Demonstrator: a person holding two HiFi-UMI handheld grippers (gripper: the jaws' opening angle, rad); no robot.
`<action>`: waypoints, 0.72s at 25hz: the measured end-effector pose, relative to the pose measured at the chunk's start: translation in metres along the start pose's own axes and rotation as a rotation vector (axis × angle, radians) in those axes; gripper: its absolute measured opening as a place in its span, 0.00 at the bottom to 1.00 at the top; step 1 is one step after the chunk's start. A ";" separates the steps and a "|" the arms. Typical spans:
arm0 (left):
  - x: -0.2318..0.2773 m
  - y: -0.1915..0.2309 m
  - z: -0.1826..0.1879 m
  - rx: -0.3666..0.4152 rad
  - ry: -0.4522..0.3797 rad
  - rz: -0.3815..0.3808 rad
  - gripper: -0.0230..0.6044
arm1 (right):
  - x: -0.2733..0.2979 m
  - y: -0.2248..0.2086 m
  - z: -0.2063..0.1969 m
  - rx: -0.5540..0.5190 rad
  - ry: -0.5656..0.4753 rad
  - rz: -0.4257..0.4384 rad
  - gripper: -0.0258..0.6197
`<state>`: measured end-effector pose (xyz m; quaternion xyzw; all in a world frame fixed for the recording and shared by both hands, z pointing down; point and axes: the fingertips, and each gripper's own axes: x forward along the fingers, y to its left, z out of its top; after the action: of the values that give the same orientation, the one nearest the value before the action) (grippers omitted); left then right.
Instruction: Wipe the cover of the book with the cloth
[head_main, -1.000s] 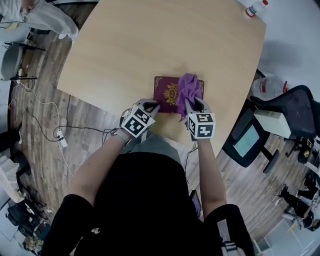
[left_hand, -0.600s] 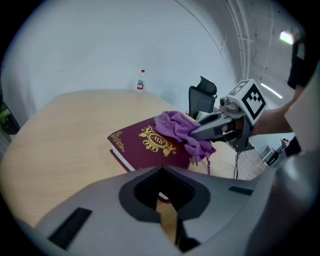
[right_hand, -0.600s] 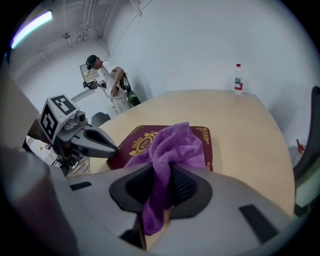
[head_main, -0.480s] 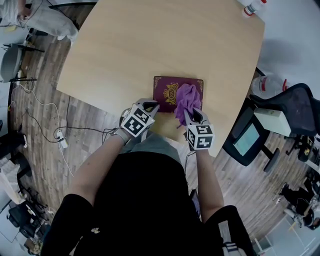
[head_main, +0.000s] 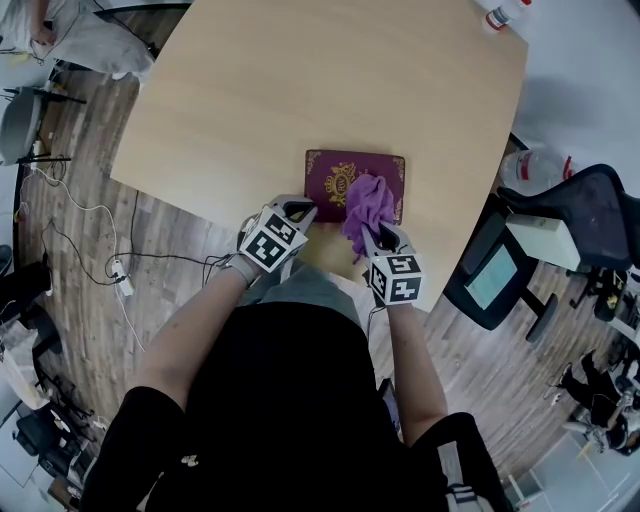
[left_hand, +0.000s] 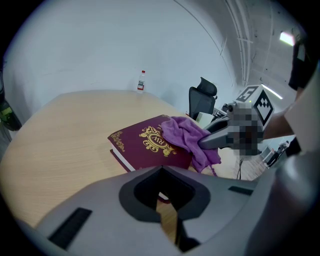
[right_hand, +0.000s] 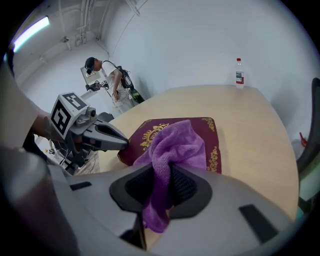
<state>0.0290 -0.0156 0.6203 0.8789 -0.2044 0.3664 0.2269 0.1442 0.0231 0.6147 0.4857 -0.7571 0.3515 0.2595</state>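
A maroon book with a gold emblem lies flat near the front edge of the wooden table. A purple cloth is draped over its near right part. My right gripper is shut on the cloth, which is bunched between the jaws and trails onto the book cover. My left gripper is shut, its tips at the book's near left corner. From the left gripper view the right gripper lies across the cloth.
A small water bottle stands at the table's far right corner. A black office chair and a large jug are on the floor to the right. A person stands far back. Cables lie on the floor at left.
The right gripper has dragged the cloth back toward me and slightly left across the cover. The left gripper and the book have stayed put.
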 end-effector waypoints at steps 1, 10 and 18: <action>0.000 0.000 0.000 0.000 0.000 0.001 0.07 | 0.001 0.000 0.000 0.000 0.004 0.000 0.18; 0.000 -0.001 0.002 -0.003 -0.004 0.002 0.07 | 0.013 0.010 0.012 -0.045 0.024 0.039 0.17; -0.002 0.000 0.004 -0.007 -0.009 0.001 0.07 | 0.029 0.005 0.033 -0.084 0.064 0.020 0.17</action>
<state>0.0300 -0.0171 0.6163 0.8796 -0.2072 0.3619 0.2289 0.1266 -0.0173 0.6144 0.4552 -0.7673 0.3372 0.3003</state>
